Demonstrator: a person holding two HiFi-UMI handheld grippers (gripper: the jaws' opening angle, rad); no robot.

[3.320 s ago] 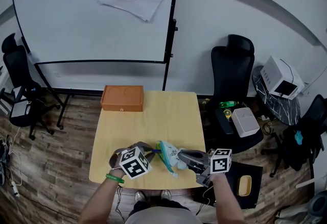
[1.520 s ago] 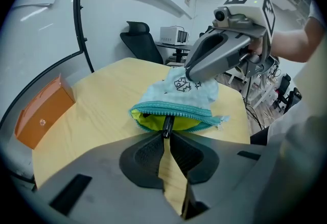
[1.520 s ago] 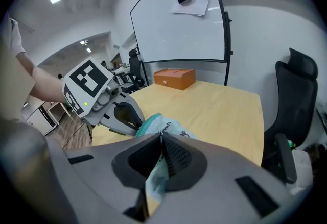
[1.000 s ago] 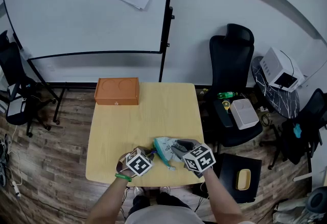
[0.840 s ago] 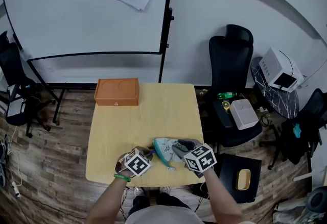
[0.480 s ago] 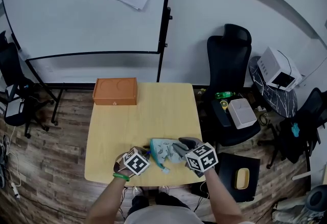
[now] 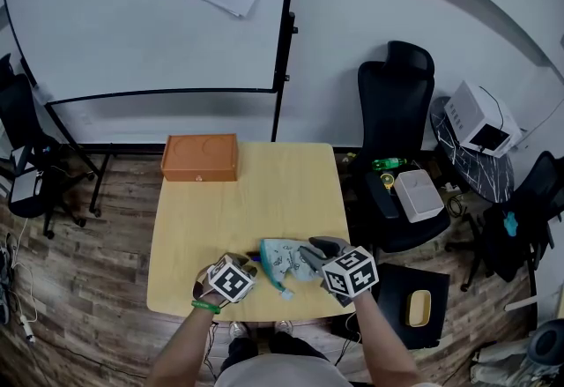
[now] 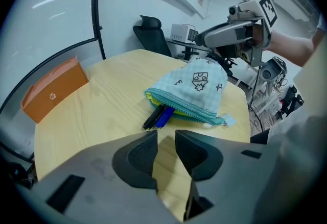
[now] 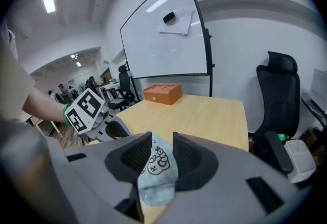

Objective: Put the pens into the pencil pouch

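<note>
A light blue pencil pouch with cartoon prints lies near the table's front edge, its zip mouth toward my left gripper. Dark and blue pens stick partly out of that mouth. My left gripper sits just short of the pens; its jaws have just been opening, and nothing is between them. My right gripper is shut on the pouch's closed end and holds it slightly raised. In the head view, the left gripper is left of the pouch and the right gripper is on its right end.
The wooden table carries an orange box at its far left corner. A whiteboard stands behind it. A black office chair and a low stand with a white box are to the right.
The left gripper has drawn back a little from the pouch mouth, leaving the pen ends sticking out. The right gripper still holds the pouch's end and has barely moved.
</note>
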